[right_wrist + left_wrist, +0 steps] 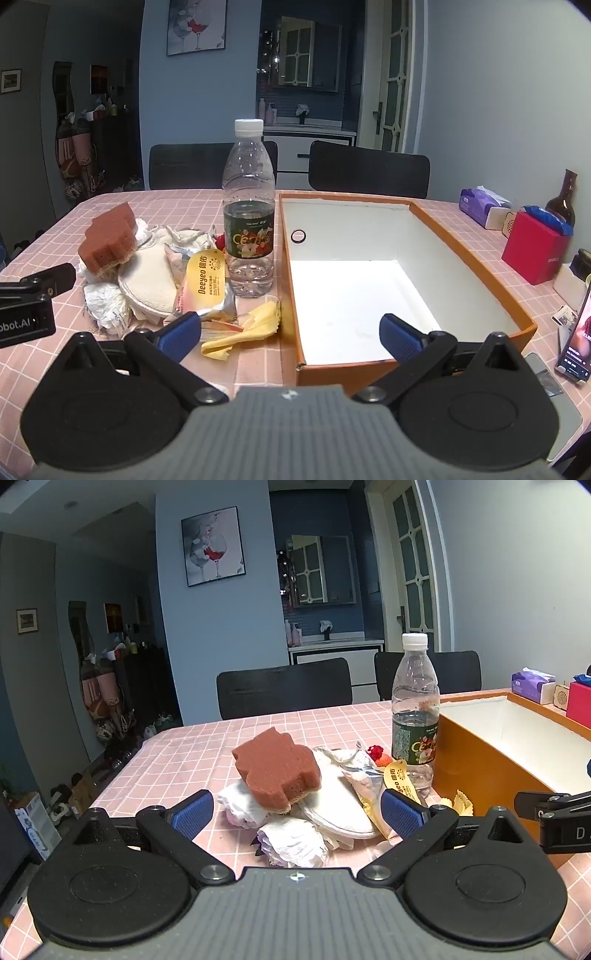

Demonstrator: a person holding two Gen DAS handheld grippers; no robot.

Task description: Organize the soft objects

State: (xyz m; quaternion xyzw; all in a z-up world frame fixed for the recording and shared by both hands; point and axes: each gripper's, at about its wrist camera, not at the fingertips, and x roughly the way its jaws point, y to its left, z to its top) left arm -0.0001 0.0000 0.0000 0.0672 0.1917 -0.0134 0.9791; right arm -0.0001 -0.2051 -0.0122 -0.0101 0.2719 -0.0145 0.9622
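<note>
Home, dining area of lived-in flat. Table [122, 206] under pink checked tablecloth, two black chairs [284, 690] at far side. Framed wine-glass print [213, 546] on blue wall beyond. Far back: washbasin counter [334, 642] with mirror [320, 570] above, toiletry bottles beside it. White glazed door [412, 561] far right. Far left: hallway with small framed pictures, hanging bags, shoes on floor [122, 753]. Tissue box [480, 203], brown glass bottle [563, 197], phone [578, 332] at table's right edge.
</note>
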